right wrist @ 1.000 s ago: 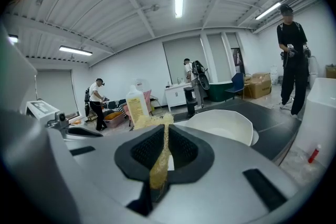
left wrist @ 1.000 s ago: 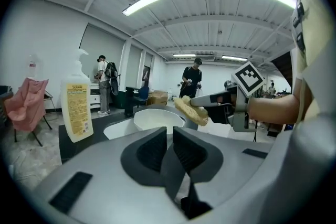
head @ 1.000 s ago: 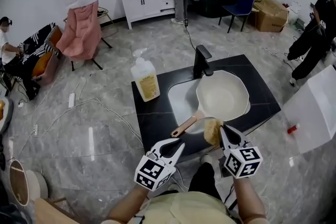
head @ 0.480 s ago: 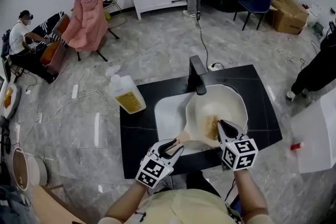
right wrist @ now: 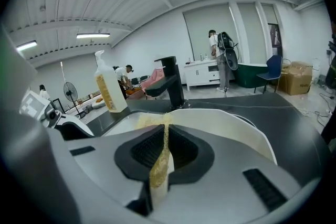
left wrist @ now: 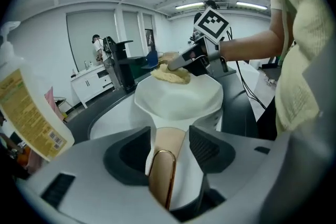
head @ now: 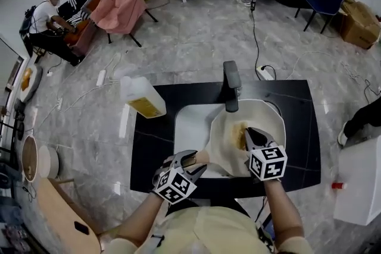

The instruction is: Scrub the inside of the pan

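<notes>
A cream-white pan (head: 259,119) lies in the sink, its tan handle (head: 200,157) pointing toward me. My left gripper (head: 189,161) reaches the handle's end. In the left gripper view the handle (left wrist: 164,165) lies between the opening jaws of that gripper (left wrist: 168,140), and neither pad presses on it. My right gripper (head: 250,134) is shut on a yellow sponge (head: 239,135), which rests on the inside of the pan. The sponge (right wrist: 156,168) shows as a thin strip squeezed between the right gripper's jaws, with the pan (right wrist: 231,126) just ahead.
A black faucet (head: 231,85) stands at the back of the white sink basin (head: 189,122), set in a black counter (head: 297,119). A soap pump bottle (head: 142,98) stands at the counter's far left corner. Several people, chairs and a white cabinet are farther off.
My left gripper moved up to the pan handle and its jaws spread around it. The right gripper carried the sponge from the pan's near rim onto its inside.
</notes>
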Demonstrator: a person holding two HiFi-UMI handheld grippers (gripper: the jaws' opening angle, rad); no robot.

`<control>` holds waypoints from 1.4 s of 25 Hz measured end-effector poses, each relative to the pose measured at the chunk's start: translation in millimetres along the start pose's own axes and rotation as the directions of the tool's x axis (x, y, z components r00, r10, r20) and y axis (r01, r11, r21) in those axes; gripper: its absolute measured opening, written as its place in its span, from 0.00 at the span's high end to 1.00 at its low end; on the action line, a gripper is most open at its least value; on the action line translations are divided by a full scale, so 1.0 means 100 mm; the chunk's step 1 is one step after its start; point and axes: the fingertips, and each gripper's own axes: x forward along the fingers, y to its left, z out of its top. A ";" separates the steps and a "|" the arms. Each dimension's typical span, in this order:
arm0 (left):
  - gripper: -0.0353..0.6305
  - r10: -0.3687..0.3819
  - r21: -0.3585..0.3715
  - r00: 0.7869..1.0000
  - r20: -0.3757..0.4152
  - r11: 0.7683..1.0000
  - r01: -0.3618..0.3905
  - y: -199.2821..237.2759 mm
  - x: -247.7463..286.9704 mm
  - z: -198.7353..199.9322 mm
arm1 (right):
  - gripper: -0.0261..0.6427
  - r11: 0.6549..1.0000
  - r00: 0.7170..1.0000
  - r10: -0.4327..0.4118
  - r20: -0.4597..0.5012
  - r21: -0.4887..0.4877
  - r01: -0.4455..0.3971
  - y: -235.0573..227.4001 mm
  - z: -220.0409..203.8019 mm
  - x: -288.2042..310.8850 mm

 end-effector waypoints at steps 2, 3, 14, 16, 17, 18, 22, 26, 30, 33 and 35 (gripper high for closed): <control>0.61 0.009 -0.027 1.000 -0.007 1.000 -0.010 0.04 0.01 -0.02 | 0.91 1.000 0.999 0.028 -0.016 -0.001 -0.028 -0.01 -0.03 0.13; 0.61 0.014 -0.029 1.000 -0.011 0.999 -0.014 0.08 0.01 -0.05 | 0.91 0.999 0.999 0.040 -0.021 -0.001 -0.040 0.00 -0.05 0.21; 0.60 0.040 0.089 0.989 -0.141 0.996 -0.028 0.13 -0.03 -0.29 | 0.91 0.993 0.995 0.092 -0.034 -0.067 -0.095 0.14 -0.20 0.83; 0.60 0.036 0.067 0.989 -0.141 0.997 -0.027 0.17 -0.03 -0.33 | 0.91 0.993 0.996 0.088 -0.033 -0.077 -0.090 0.18 -0.21 0.91; 0.60 0.032 0.063 0.989 -0.141 0.998 -0.023 0.19 -0.01 -0.34 | 0.91 0.993 0.996 0.084 -0.033 -0.084 -0.086 0.20 -0.22 0.96; 0.60 0.026 0.065 0.990 -0.141 0.998 -0.017 0.20 0.00 -0.36 | 0.91 0.993 0.996 0.078 -0.035 -0.089 -0.081 0.21 -0.23 1.00; 0.60 -0.028 0.062 0.990 -0.139 0.997 0.037 0.16 0.08 -0.38 | 0.91 0.996 0.999 0.034 -0.041 -0.086 -0.037 0.18 -0.24 1.10; 0.60 -0.085 0.042 0.988 -0.130 0.995 0.091 0.12 0.14 -0.39 | 0.91 0.995 0.999 -0.016 -0.041 -0.101 0.012 0.12 -0.23 1.20; 0.61 -0.115 0.024 0.986 -0.119 0.993 0.119 0.13 0.18 -0.36 | 0.91 0.993 0.997 -0.063 -0.037 -0.105 0.059 0.02 -0.21 1.25; 0.64 -0.126 0.015 0.985 -0.118 0.992 0.129 0.14 0.20 -0.35 | 0.91 0.989 0.995 -0.098 -0.031 -0.110 0.094 -0.10 -0.16 1.27; 0.64 -0.132 0.014 0.984 -0.117 0.991 0.134 0.14 0.20 -0.34 | 0.91 0.987 0.992 -0.124 -0.027 -0.106 0.120 -0.21 -0.12 1.27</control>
